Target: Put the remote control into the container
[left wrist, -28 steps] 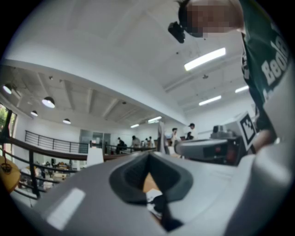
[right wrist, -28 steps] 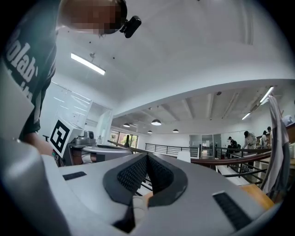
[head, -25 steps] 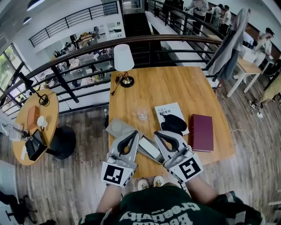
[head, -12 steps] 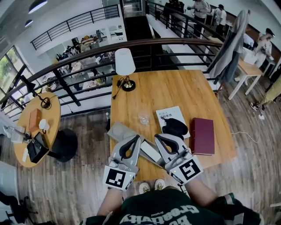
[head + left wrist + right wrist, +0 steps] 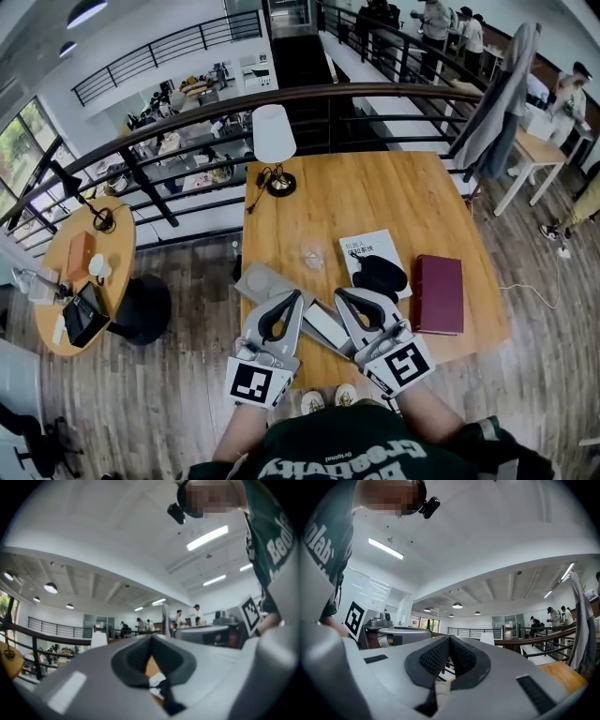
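The white remote control [image 5: 327, 325] lies on the desk [image 5: 375, 202] at lower centre, between the two grippers, its long axis running upper left to lower right. The left gripper [image 5: 287, 296] and right gripper [image 5: 346, 294] are both closed and empty, about equally near. The grey container [image 5: 255, 279] sits just to the remote control's upper left.

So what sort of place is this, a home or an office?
Probably an open-plan office or co-working loft: the wooden table stands on an upper level beside a railing, cluttered desks show on the floor below, and several people stand beyond.
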The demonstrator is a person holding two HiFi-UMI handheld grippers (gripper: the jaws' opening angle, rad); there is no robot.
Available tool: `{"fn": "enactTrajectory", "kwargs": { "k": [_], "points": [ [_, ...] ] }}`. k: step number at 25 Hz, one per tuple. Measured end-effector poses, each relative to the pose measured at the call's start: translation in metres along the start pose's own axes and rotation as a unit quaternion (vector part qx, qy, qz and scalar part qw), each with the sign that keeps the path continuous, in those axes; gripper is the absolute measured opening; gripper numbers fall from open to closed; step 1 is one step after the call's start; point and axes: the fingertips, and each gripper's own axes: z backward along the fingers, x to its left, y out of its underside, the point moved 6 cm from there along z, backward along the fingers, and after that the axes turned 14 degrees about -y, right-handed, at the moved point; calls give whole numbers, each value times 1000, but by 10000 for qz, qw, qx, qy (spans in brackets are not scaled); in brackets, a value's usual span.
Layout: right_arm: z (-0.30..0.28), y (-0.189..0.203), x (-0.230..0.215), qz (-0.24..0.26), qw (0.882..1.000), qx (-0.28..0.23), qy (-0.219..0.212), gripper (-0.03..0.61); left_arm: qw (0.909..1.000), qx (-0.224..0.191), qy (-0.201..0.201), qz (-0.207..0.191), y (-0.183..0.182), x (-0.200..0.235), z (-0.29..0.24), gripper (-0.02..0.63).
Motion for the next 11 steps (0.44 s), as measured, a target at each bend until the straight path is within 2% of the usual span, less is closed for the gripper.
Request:
{"fn": "enactTrajectory", "kwargs": {
  "k": [11],
  "points": [
    [-3,-4,2,10,10000,9,-27,15,9999,43,52,-141,-1,3,0,-5]
  ]
}}
